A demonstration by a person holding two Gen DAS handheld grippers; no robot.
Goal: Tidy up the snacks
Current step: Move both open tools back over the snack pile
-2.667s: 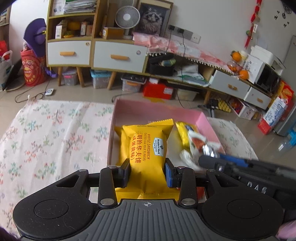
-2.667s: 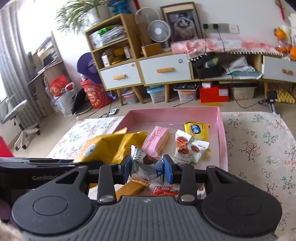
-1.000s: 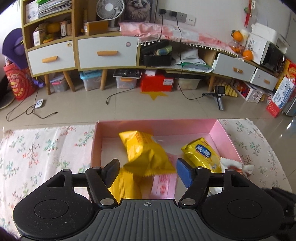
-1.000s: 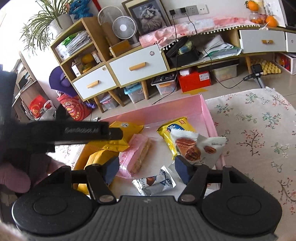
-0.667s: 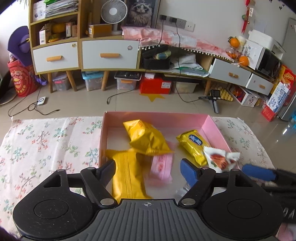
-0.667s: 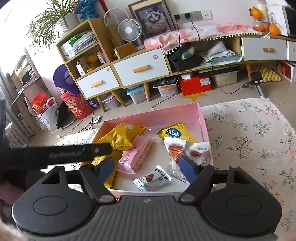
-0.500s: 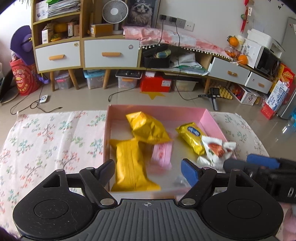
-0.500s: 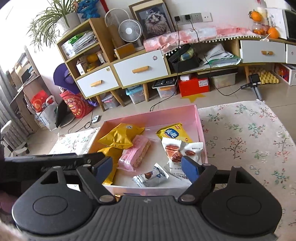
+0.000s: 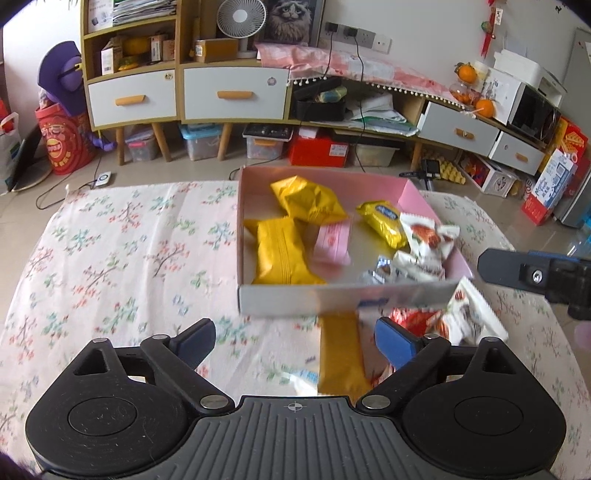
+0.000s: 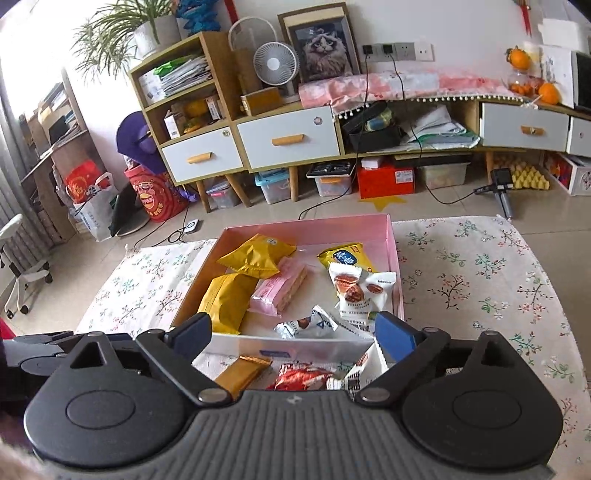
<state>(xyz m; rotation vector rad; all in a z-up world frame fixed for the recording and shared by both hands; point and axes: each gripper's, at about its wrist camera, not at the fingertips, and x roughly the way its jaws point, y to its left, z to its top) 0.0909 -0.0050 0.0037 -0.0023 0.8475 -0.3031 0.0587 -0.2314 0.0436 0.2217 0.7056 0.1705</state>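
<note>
Pink box (image 9: 332, 295) beyond both opening grippers (2 empty), left gripper (image 9: 295, 339), right gripper (image 10: 293, 334)

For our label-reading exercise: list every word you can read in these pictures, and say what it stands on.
"Pecan", as far as it reads: small print on the white pack.
Yellow pack: Chinese characters on a blue label, too small to read.
Silver wrapper and red pack: print too blurred to read.

A lived-in home living room: wooden drawer cabinets (image 10: 288, 142), a framed cat picture (image 10: 323, 50), a small fan (image 10: 275, 62), a potted plant (image 10: 122, 33) and floor storage boxes (image 9: 201, 146).
</note>
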